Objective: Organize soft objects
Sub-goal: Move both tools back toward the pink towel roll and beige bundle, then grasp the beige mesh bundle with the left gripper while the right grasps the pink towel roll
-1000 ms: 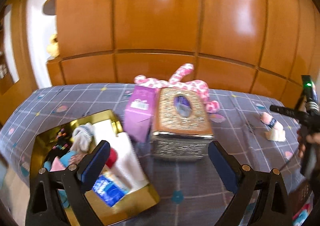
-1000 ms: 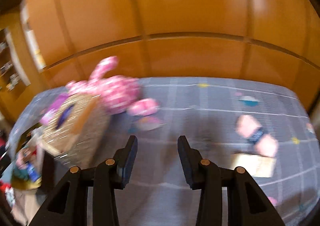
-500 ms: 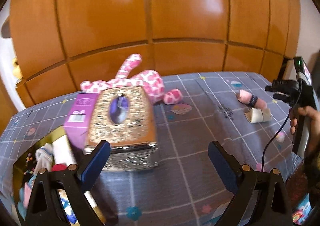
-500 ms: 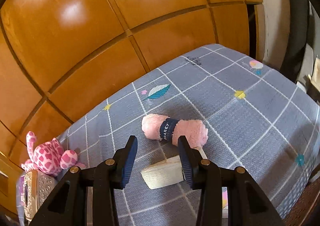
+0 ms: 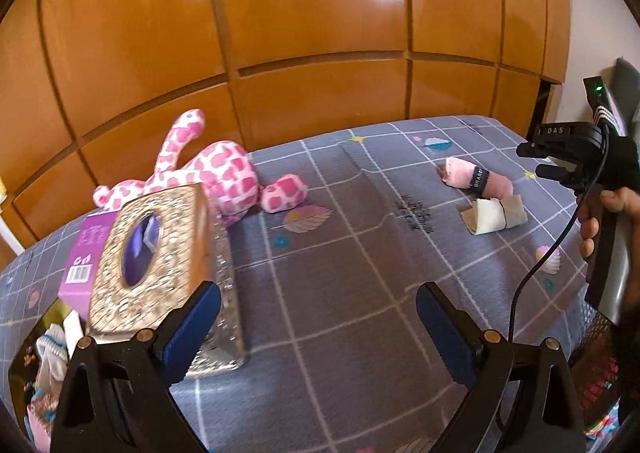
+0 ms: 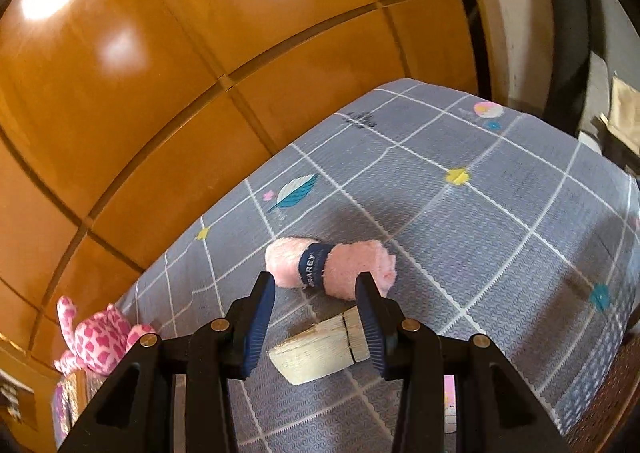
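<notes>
Presently on the bed (image 5: 340, 253), under a grey grid-patterned cover: one rolled pink towel (image 6: 332, 267) with a dark band, lying near the right side; one folded cream cloth (image 6: 320, 349) just beside it, nearer the right gripper (image 6: 316, 327). That gripper hangs over the cream cloth, jaws parted and empty, tips reaching the pink roll's near edge. Left gripper (image 5: 316, 329): spread wide, holding nothing, above bare cover. Further left: one pink spotted plush toy (image 5: 216, 177) against the wooden panelling, an ornate gold tissue box (image 5: 156, 261) in front of it, a purple carton (image 5: 86, 253) touching the box's side.
</notes>
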### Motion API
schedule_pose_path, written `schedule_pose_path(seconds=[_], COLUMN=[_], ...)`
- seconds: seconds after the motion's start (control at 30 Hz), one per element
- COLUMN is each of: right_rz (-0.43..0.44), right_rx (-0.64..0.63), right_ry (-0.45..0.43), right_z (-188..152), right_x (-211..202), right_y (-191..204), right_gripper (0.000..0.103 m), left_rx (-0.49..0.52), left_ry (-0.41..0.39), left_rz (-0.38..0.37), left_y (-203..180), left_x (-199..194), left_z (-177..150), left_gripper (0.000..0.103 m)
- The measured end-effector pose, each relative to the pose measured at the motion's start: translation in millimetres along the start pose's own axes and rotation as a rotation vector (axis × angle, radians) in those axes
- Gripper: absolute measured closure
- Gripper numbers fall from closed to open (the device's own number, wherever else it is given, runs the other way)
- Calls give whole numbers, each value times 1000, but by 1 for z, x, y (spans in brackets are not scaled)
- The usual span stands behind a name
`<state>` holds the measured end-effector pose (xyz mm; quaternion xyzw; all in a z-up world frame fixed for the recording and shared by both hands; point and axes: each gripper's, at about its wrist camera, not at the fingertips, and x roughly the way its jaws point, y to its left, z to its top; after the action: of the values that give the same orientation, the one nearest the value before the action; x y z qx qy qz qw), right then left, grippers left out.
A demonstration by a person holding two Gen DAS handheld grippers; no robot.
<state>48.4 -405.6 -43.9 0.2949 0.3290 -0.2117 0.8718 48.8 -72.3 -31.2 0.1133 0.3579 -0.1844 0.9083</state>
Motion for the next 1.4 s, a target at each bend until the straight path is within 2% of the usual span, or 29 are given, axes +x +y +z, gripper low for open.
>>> schedule_pose_path(seconds=[0.23,0.37,0.5,0.57,0.7,0.83,0.97,1.07,1.13,1.27,1.3,1.37,1.4], right_rz=[3,-2,12,24,55,75,99,109,115,124,124,123,125], right_rx=[57,170,292,320,322,317,345,364,374,381,380,383,386], right_ry=[-9,-56,-71,-71,-39,-36,-21,-13,-8,10,13,24,30], right_z=[2,5,6,6,6,6,6,5,5,4,4,4,3], right_x=[-2,-11,-14,-14,-9,-9,-7,-6,-5,-1,0,2,4], right_y=[-9,-31,-54,-59,-58,-55,-59,-63,-65,-65,-65,-65,-65], right_gripper=[61,60,56,55,54,54,54,54,54,52,52,51,51], left_rx=[23,30,67,98,225,314,398,483,502,496,491,481,470], left_ry=[34,43,72,66,50,61,75,105,118,136,142,169,176], left_rz=[-35,-79,-160,-179,-292,-371,-417,-424,-432,-468,-477,-474,-483], left_y=[-20,-32,-56,-69,-109,-142,-172,-196,-204,-220,-223,-224,-223], left_x=[24,36,57,67,90,112,131,151,161,179,183,188,189], left_z=[8,17,33,39,53,61,65,64,65,69,69,67,65], left_gripper=[4,4,5,5,6,6,6,6,13,18,23,39,42])
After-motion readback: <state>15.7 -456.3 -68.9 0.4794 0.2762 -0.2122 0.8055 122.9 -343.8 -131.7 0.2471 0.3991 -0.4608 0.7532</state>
